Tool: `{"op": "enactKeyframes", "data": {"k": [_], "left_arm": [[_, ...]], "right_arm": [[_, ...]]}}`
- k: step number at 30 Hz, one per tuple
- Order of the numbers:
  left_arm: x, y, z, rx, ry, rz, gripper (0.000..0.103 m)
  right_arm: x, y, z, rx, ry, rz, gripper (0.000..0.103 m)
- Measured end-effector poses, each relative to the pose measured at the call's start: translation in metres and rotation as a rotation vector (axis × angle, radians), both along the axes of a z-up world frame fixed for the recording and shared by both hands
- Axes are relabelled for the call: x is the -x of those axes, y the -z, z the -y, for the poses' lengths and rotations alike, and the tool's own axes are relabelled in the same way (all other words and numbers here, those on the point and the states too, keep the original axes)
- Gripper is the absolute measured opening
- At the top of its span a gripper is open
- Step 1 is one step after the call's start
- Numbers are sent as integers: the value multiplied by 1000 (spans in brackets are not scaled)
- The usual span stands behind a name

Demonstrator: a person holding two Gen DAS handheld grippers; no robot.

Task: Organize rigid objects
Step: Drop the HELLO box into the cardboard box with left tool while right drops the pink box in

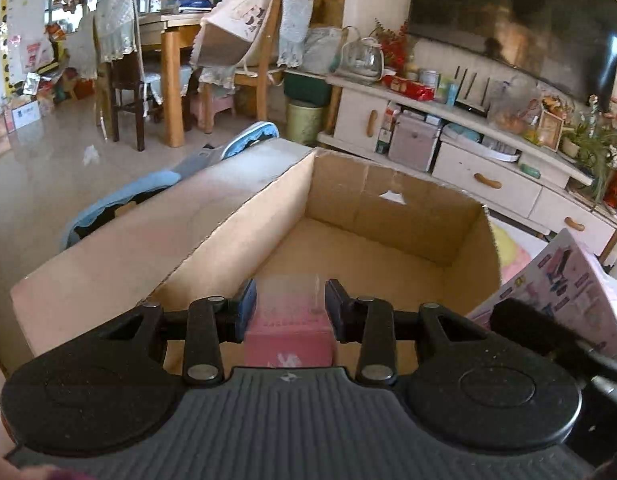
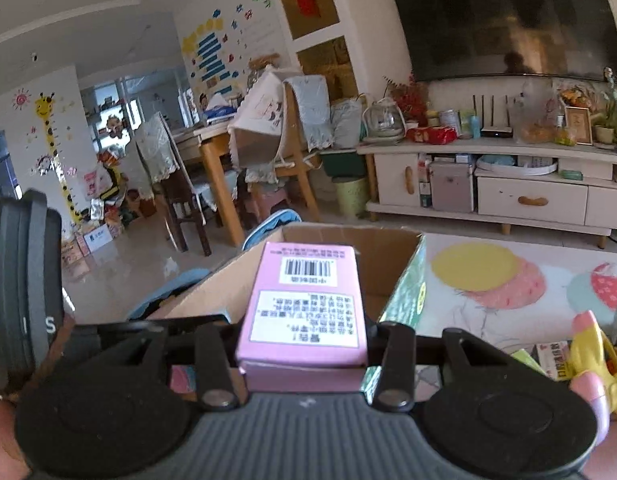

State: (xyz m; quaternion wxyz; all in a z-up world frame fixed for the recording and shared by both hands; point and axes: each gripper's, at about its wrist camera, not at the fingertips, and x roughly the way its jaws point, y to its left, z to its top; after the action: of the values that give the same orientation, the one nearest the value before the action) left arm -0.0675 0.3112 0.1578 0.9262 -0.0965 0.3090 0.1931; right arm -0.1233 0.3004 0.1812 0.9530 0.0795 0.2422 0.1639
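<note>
Left tongs closed on small pink box, held over the carton. Right tongs closed on a barcoded pink box, near carton rim. Boxes likely light, stiff, crushable; grip flat sides.

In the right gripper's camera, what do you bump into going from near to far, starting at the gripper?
right gripper → pink box it holds → cardboard box → green bin → TV
</note>
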Motion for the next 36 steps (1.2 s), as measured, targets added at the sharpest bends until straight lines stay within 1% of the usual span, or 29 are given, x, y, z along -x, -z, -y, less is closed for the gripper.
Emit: {"op": "enactKeyframes", "data": {"k": [3,5,6,7,8,9,10,11,12,13,14,18,23,25,30,36], "left_arm": [[5,0,2,-5,-18,-8,46],[11,-2,2,9,-29,-9,50],[11,-3,1,13,-34,-7,57],[11,-2,0,12,-40,-8,69],[10,-3,1,7,-45,-9,74],[9,-4,1,3,-48,-8,81],[10,-5,2,1,-51,-5,87],[10,-5,2,4,-53,-1,88],[9,-4,2,5,-58,2,93],[9,-5,2,6,-63,6,98],[8,-4,2,5,-68,8,99],[10,-5,4,-1,-79,15,102],[7,-4,3,-4,-92,25,103],[7,-4,2,-4,-99,29,103],[8,-5,-1,-5,-121,52,103],[7,-5,-4,6,-142,54,103]], "right_arm": [[-3,2,-7,2,-22,-12,44],[-2,4,-13,25,-30,-11,44],[-1,4,-16,32,-35,-10,46],[-1,4,-17,35,-40,-9,46],[0,4,-18,36,-42,-7,48],[1,4,-18,39,-43,-5,52],[2,4,-17,42,-42,-2,59],[3,4,-17,49,-40,4,63],[6,4,-17,60,-33,15,67],[9,4,-17,69,-30,22,68],[10,4,-18,73,-31,26,68],[16,4,-17,77,-41,43,78],[22,5,-18,83,-58,53,79],[23,5,-18,84,-58,55,81],[23,8,-17,83,-73,51,82],[25,9,-15,79,-77,61,83]]}}
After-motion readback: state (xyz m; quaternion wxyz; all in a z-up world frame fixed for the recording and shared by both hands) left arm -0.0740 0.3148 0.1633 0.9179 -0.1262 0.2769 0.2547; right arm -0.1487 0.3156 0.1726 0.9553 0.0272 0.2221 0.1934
